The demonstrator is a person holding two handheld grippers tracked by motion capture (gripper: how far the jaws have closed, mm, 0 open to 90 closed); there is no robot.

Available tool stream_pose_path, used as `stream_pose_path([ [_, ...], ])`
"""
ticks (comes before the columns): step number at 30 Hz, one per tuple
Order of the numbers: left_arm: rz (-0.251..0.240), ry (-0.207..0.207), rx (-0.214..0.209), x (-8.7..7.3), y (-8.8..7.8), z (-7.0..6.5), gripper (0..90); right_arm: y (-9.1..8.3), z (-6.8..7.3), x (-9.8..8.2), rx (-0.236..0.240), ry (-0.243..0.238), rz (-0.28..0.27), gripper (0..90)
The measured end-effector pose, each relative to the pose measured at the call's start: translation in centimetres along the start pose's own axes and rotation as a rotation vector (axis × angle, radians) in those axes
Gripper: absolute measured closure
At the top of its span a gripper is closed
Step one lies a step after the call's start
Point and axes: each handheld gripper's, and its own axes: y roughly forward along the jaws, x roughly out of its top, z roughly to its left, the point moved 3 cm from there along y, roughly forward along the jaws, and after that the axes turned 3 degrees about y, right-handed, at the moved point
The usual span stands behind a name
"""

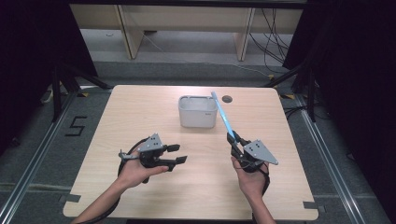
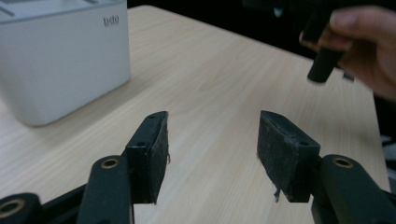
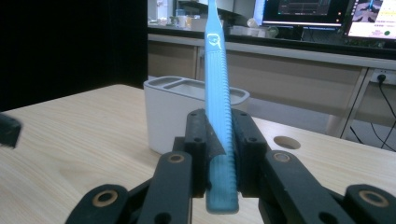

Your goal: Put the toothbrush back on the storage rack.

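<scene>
Left gripper (image 1: 178, 154): nearer than the white holder (image 1: 197, 112) and to its left, jaws apart with nothing between them. Right gripper (image 1: 235, 141): nearer than the holder and to its right, jaws clamped on a blue toothbrush (image 1: 222, 115); the brush rises past the holder's right side. Wooden table (image 1: 140, 116) beneath.
</scene>
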Motion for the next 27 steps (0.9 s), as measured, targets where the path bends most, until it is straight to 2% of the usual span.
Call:
stream_pose_path([
  [1,-0.027,-0.035,-0.007,0.9,0.5,0.3,43.0,0.2,0.5,-0.1,0.005,0.014,0.009,78.8],
  [2,-0.039,-0.051,-0.014,1.3,0.8,0.5,42.9,0.2,0.7,-0.1,0.010,0.011,0.022,78.9],
  [3,-0.060,-0.068,-0.025,1.8,1.1,0.6,42.9,0.4,0.8,-0.1,0.019,0.013,0.011,78.8],
  [4,-0.064,-0.073,-0.018,2.3,1.3,0.7,42.9,0.4,0.8,-0.1,0.008,-0.007,0.006,78.8],
  [5,-0.071,-0.081,-0.014,2.7,1.5,0.8,42.8,0.4,1.1,-0.2,0.017,0.014,0.019,78.8],
  [7,-0.083,-0.073,-0.005,3.5,2.2,1.0,42.8,0.6,1.1,-0.2,0.019,0.003,0.003,78.8],
  [8,-0.078,-0.068,0.000,3.9,2.4,1.2,42.7,0.8,1.3,-0.2,0.024,0.013,-0.008,78.8],
  [9,-0.089,-0.076,-0.001,4.3,2.8,1.2,42.7,0.7,1.3,-0.1,0.025,-0.005,0.002,78.9],
  [12,-0.102,-0.075,-0.005,5.0,3.4,1.3,42.6,0.8,1.7,-0.1,0.034,0.000,0.007,78.8],
  [13,-0.106,-0.083,-0.008,5.8,3.9,1.2,42.6,0.8,1.7,-0.1,0.029,0.006,0.012,78.8],
  [14,-0.114,-0.100,-0.015,6.1,4.2,1.1,42.5,0.9,1.7,-0.1,0.029,-0.013,0.002,78.8],
  [15,-0.116,-0.103,-0.017,6.4,4.4,1.2,42.4,0.9,1.9,-0.1,0.031,-0.004,-0.001,78.8],
  [16,-0.115,-0.106,-0.015,6.6,4.7,1.1,42.5,1.0,2.0,-0.1,0.044,0.007,-0.002,78.8],
  [19,-0.116,-0.102,-0.019,7.0,5.1,1.1,42.6,0.9,2.1,-0.1,0.049,0.002,0.014,78.8],
  [20,-0.118,-0.107,-0.018,7.3,5.4,1.1,42.7,1.0,2.2,-0.2,0.038,0.005,-0.004,78.8],
  [22,-0.124,-0.114,-0.022,7.6,5.8,1.1,42.8,1.0,2.3,-0.2,0.039,-0.003,-0.005,78.8],
  [23,-0.129,-0.120,-0.021,7.8,5.9,1.0,42.9,0.9,2.3,-0.2,0.046,-0.005,0.027,78.8],
  [24,-0.142,-0.104,-0.025,8.0,6.1,1.1,42.9,0.9,2.4,-0.3,0.045,0.002,0.023,78.8],
  [25,-0.132,-0.124,-0.025,8.0,6.2,1.0,42.9,1.1,2.5,-0.3,0.057,0.003,0.004,78.8],
  [26,-0.133,-0.129,-0.027,8.0,6.3,0.9,42.9,1.0,2.5,-0.3,0.043,0.001,0.008,78.8],
  [27,-0.135,-0.131,-0.028,8.1,6.4,0.9,42.9,1.0,2.3,-0.2,0.040,-0.030,-0.005,78.8],
])
